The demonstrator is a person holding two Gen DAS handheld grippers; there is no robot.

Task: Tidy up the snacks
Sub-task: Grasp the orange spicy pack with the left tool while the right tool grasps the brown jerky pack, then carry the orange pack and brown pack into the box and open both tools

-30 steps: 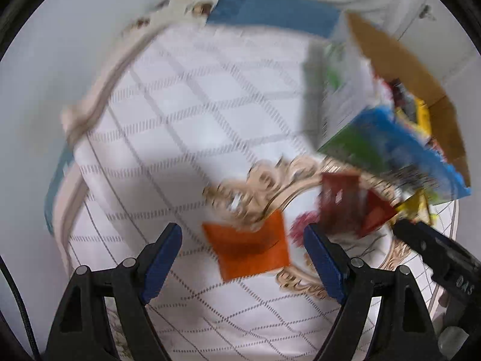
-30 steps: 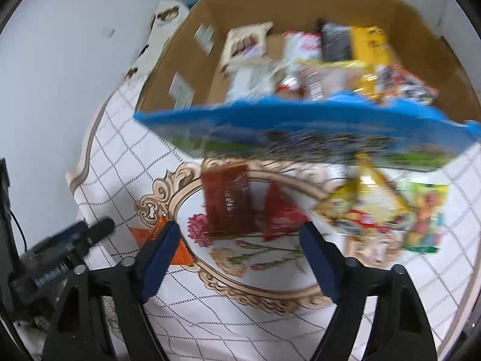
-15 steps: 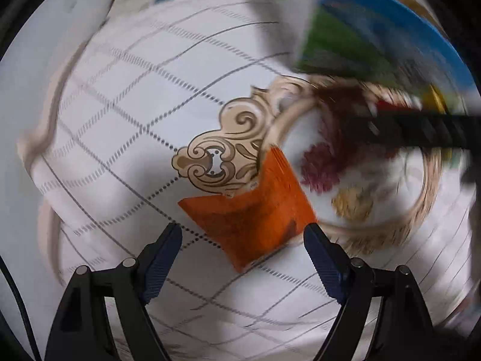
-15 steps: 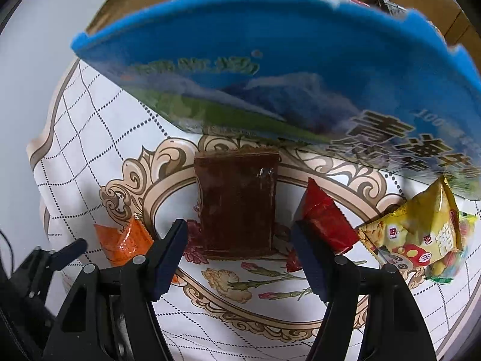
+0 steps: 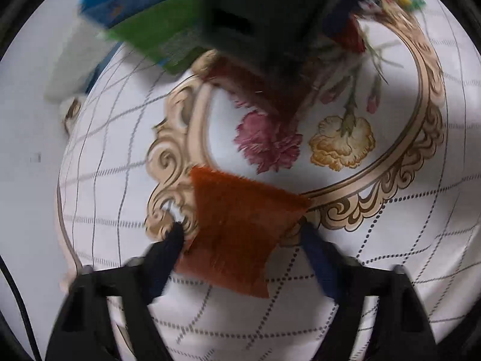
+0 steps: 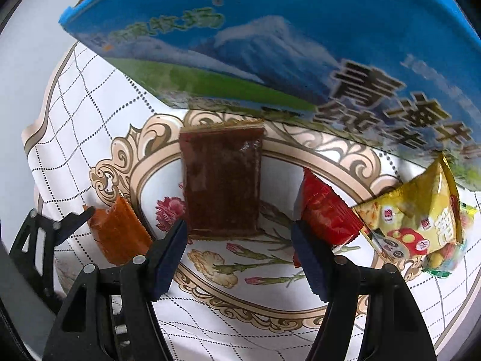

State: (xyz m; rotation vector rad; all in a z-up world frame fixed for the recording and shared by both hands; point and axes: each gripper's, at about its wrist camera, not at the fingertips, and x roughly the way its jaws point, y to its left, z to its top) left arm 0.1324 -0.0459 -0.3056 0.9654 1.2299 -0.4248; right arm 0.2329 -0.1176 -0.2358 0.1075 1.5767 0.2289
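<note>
An orange snack packet (image 5: 240, 228) lies flat on the patterned tablecloth. My left gripper (image 5: 242, 234) is open, its jaws on either side of the packet, low over the cloth. The packet also shows in the right wrist view (image 6: 118, 234), with the left gripper (image 6: 87, 213) at it. My right gripper (image 6: 239, 234) is open and empty, low over the cloth. Its jaws straddle the near end of a dark brown packet (image 6: 222, 180). A red packet (image 6: 326, 213) lies just right of it. The right gripper's body (image 5: 264, 15) fills the top of the left wrist view.
A big blue and green box (image 6: 270, 45) stands close behind the packets. A yellow snack bag (image 6: 421, 219) lies at the right, with a colourful bag behind it. The tablecloth (image 6: 255, 297) has a scrolled oval frame with flowers. A pale floor lies beyond its left edge.
Both grippers have come down and forward. The left one has closed in around the orange packet. The right one has moved up to the brown packet. The cardboard box has left the view.
</note>
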